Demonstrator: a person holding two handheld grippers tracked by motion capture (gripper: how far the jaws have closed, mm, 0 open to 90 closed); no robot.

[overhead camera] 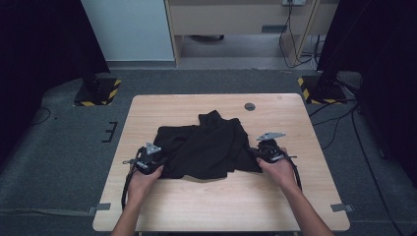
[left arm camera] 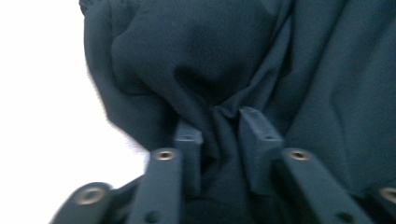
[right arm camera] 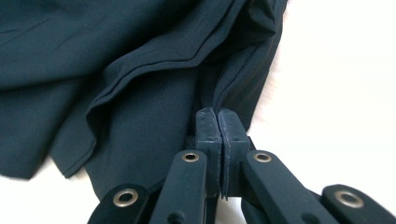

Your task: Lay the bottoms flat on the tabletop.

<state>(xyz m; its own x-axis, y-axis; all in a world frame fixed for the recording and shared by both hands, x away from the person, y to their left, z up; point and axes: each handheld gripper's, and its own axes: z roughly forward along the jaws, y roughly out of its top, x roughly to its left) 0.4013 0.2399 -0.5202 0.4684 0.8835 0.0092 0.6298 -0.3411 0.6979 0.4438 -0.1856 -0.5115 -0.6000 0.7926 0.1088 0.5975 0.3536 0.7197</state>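
Observation:
A black garment (overhead camera: 209, 145) lies crumpled in the middle of the wooden table (overhead camera: 216, 196). My left gripper (overhead camera: 160, 159) is at the garment's left edge. In the left gripper view its fingers (left arm camera: 187, 137) stand a little apart, with a thick bunch of the black garment (left arm camera: 201, 60) squeezed between them; folds radiate from the left gripper (left arm camera: 219, 122). My right gripper (overhead camera: 256, 153) holds the garment's right edge. In the right gripper view the right gripper (right arm camera: 218, 115) has its jaws pressed together on a thin hem of the black garment (right arm camera: 116, 70).
A small grey round disc (overhead camera: 250, 106) sits near the table's far edge. Two stand bases with yellow-black stripes (overhead camera: 97, 93) (overhead camera: 319, 91) rest on the floor beyond the far corners. Cables trail on the floor at right. Bare wood lies in front of the garment.

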